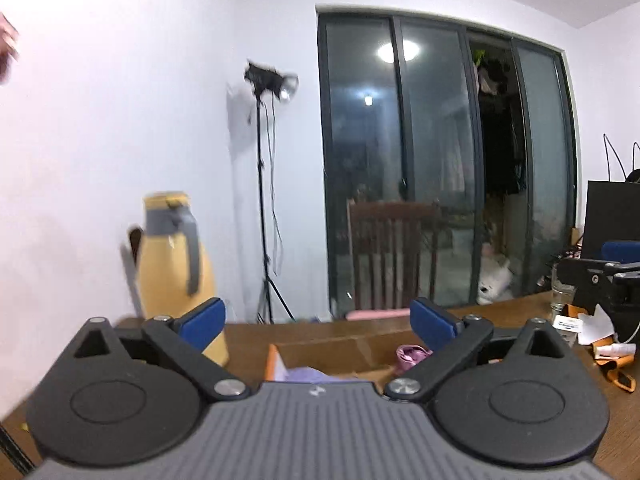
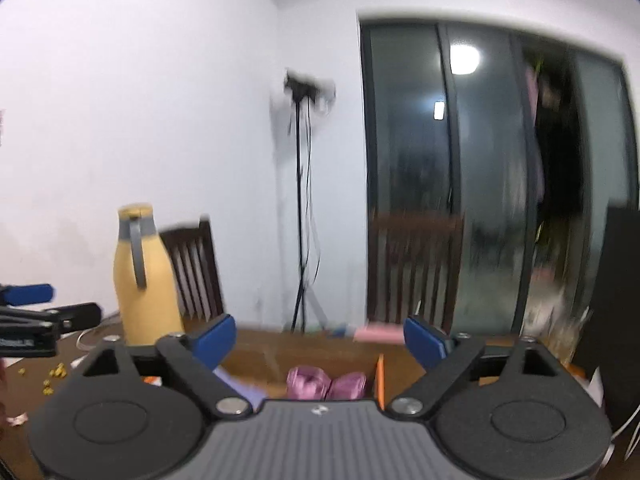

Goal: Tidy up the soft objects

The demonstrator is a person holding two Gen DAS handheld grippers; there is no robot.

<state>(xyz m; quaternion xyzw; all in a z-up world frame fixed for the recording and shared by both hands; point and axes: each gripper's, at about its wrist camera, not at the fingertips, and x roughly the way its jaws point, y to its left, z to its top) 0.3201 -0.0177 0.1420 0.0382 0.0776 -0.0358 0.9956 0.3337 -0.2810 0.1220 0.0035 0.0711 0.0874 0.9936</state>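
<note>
An open cardboard box [image 1: 332, 350] stands on the wooden table [image 1: 520, 312]. A lavender cloth [image 1: 308, 376] and a pink bundle [image 1: 410, 354] lie in it. My left gripper [image 1: 318, 320] hovers above the box's near side, open, with nothing between its blue pads. In the right wrist view the same box [image 2: 276, 356] holds two pink soft rolls [image 2: 326, 384] and the lavender cloth [image 2: 240, 388]. My right gripper [image 2: 320, 336] is also open and empty above it. Each view shows the other gripper's blue finger [image 1: 622, 250] [image 2: 30, 294] at its edge.
A yellow thermos jug [image 1: 176, 264] [image 2: 144, 280] stands left of the box. A glass [image 1: 562, 292], papers and orange items [image 1: 600, 332] crowd the table's right. A pink flat item [image 1: 376, 314] lies at the far edge. Behind are chairs [image 2: 416, 268], a light stand [image 1: 262, 200] and glass doors.
</note>
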